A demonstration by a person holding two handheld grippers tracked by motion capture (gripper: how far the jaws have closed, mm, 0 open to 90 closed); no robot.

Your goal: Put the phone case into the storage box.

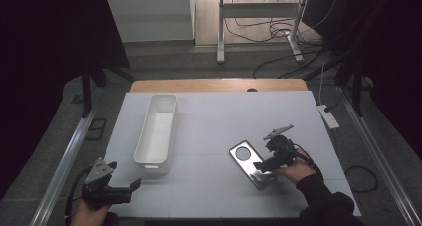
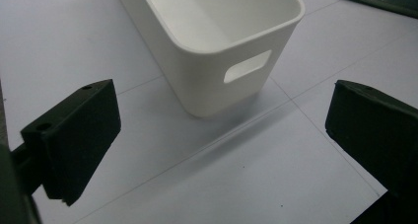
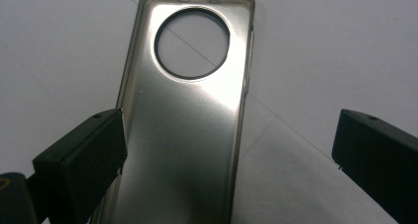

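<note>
the case (image 1: pixel 252 164) lies flat near the table's (image 1: pixel 209 121) right front edge, long axis running away from the right gripper (image 3: pixel 226 155). its jaws gape wide astride the near end, gripping nothing; the left gripper (image 1: pixel 122 188) is well apart, also open.

Long white bin (image 1: pixel 157 131) on pale table (image 1: pixel 214 121), power strip (image 1: pixel 328 116) on floor.

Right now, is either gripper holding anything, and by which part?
Nothing is held. The right gripper stands open over the near end of the phone case, which lies flat on the table. The left gripper is open, short of the white bin.
</note>
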